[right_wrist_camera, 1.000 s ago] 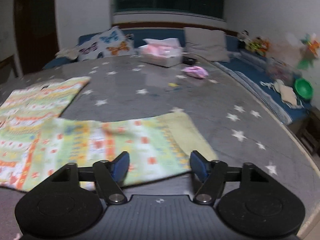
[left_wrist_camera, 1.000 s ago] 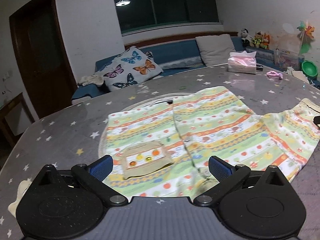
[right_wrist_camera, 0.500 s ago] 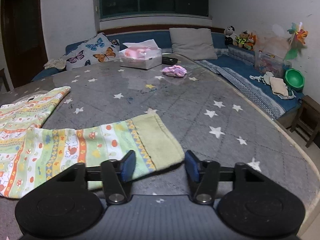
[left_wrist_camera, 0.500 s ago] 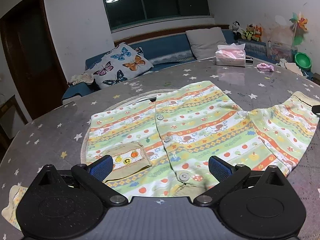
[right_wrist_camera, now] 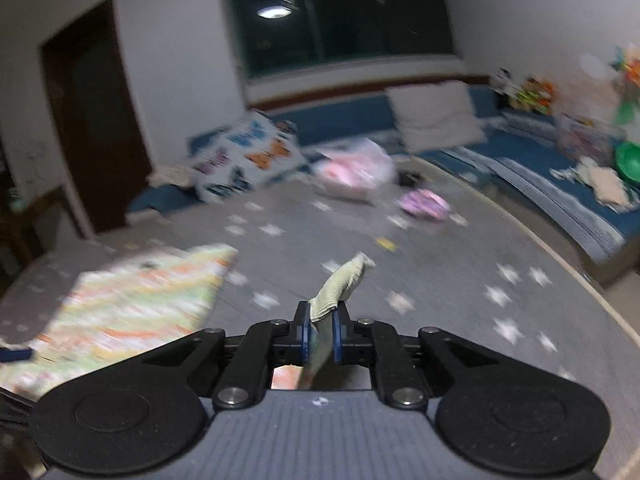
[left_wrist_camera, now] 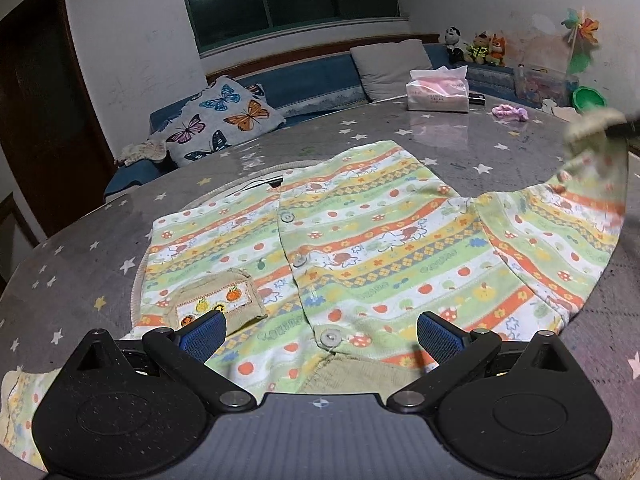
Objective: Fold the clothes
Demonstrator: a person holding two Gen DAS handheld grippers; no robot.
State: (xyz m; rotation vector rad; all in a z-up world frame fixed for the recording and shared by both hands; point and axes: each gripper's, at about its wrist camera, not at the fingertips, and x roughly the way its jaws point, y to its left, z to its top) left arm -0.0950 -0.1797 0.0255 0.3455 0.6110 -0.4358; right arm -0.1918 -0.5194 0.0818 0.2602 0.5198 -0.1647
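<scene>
The left gripper [left_wrist_camera: 318,330] hung with its jaws wide apart over the near hem of the shirt [left_wrist_camera: 360,248], which lay flat and buttoned on the starred table [left_wrist_camera: 72,276]. A tan pocket [left_wrist_camera: 218,298] sat just ahead of its left finger. To its right, the sleeve [left_wrist_camera: 560,236] rose off the table. The right gripper [right_wrist_camera: 321,334] was clamped on the sleeve's cuff [right_wrist_camera: 340,282], which stuck up ahead between its pads; the shirt's body spread to its left, blurred.

Left gripper [left_wrist_camera: 320,330] jaws wide apart, low, level. Right gripper [right_wrist_camera: 321,330] jaws clamped together, raised.
</scene>
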